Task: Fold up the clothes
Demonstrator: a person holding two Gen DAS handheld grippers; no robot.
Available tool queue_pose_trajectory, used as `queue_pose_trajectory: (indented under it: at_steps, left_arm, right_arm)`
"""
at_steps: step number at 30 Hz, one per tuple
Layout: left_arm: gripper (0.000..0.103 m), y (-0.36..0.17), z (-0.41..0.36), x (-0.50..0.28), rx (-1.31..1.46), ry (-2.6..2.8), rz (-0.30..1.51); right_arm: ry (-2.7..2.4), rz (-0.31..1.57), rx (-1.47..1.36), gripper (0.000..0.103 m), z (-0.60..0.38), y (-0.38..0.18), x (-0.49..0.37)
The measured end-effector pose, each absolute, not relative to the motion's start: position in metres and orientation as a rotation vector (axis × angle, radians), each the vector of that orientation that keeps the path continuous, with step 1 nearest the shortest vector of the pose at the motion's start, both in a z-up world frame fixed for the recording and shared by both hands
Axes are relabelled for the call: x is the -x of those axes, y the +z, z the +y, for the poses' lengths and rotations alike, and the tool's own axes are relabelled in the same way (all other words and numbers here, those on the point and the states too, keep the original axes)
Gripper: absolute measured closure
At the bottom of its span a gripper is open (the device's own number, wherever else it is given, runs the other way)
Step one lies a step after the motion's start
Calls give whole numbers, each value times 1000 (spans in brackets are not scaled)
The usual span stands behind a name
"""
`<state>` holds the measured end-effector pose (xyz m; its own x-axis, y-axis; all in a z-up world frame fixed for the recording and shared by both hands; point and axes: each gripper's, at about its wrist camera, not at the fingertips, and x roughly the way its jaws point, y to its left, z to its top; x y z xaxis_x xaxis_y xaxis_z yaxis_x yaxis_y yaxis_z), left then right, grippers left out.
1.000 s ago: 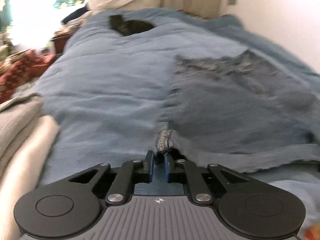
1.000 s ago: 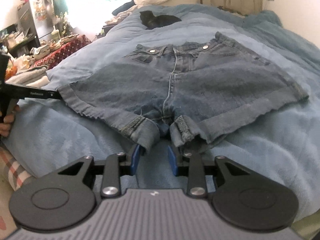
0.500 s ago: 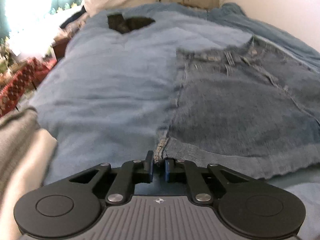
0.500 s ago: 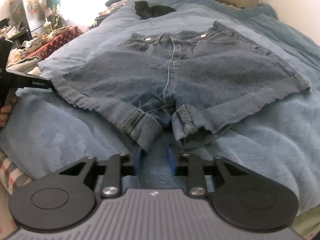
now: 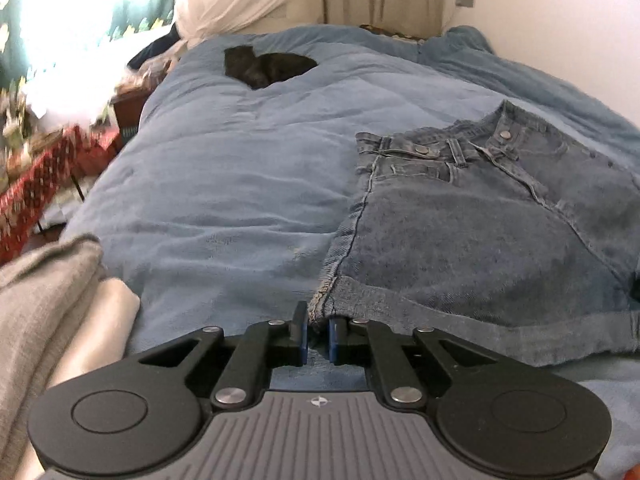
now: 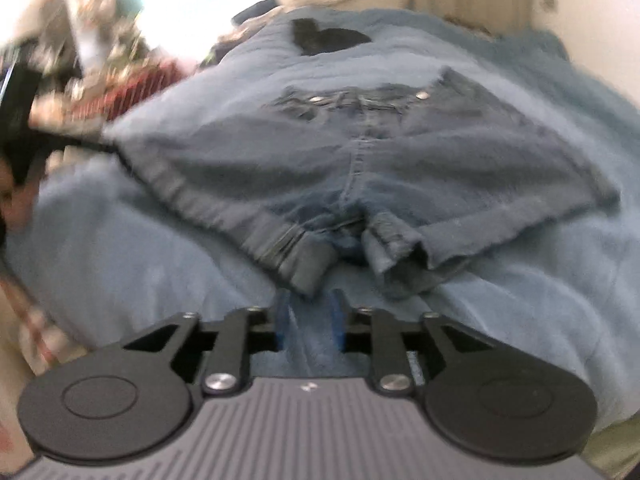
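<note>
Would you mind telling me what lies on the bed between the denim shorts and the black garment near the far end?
Only bare blue blanket lies between the denim shorts and the black garment; the left wrist view shows it most clearly.

The denim shorts have been drawn flatter ahead of the left gripper: the bunched leg corner now lies straight, with the waistband and its buttons spread in clear sight. The right gripper has just been opening its jaws; the cuffed inner leg hem now lies just ahead of its fingertips, not between them.
</note>
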<state>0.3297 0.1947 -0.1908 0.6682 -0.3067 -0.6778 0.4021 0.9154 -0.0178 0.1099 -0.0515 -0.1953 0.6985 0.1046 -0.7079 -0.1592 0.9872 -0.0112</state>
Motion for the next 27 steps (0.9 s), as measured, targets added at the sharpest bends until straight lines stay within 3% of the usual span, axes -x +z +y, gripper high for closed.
queue_pose_trajectory:
  at_steps: [4,15,20,27]
  left_arm:
    - [94,-189,204,-335,-67,-404,756]
    - [94,-187,200,-334,-76,-398,751]
    - [94,-187,198,-336,-86,-391,754]
    - [94,-190,196,-337,-83,-387,767]
  right_arm:
    - [113,784,162,78,-44,-204,-122]
    - [78,640,-18,78,-64,-182,-117]
    - [65,719,-57,78,-66,-195,-135]
    - [64,742,175,76,-32,-208,-142]
